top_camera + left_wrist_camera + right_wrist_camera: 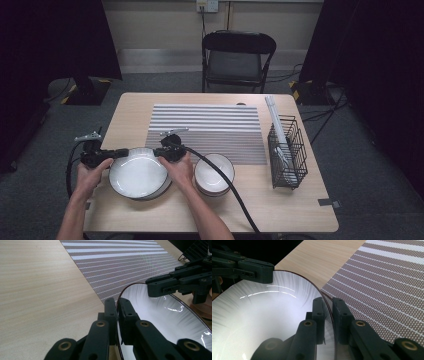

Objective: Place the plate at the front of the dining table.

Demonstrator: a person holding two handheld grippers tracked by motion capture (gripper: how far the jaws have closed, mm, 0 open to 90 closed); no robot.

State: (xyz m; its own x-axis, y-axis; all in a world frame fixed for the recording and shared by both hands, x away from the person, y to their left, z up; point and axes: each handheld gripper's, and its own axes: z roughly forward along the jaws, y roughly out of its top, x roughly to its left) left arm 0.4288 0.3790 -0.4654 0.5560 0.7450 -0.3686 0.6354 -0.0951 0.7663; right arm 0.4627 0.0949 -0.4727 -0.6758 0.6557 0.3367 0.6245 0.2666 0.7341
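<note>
A white plate [139, 174] with a dark rim sits near the table's front left, held on both sides. My left gripper [122, 152] is shut on its left rim, and the rim runs between the two black jaws [117, 301]. My right gripper [161, 152] is shut on the opposite rim [328, 301], one jaw inside the plate [262, 315] and one outside. From each gripper view I see the other gripper across the plate [162, 320]: the right gripper [160, 290] and the left gripper [269, 272]. A hand holds each gripper.
A striped placemat [210, 125] lies just behind the plate. A white bowl [214, 172] stands right of the right hand. A black wire rack [287, 152] with white sticks stands at the right. A folding chair [239, 55] is behind the wooden table [280, 205].
</note>
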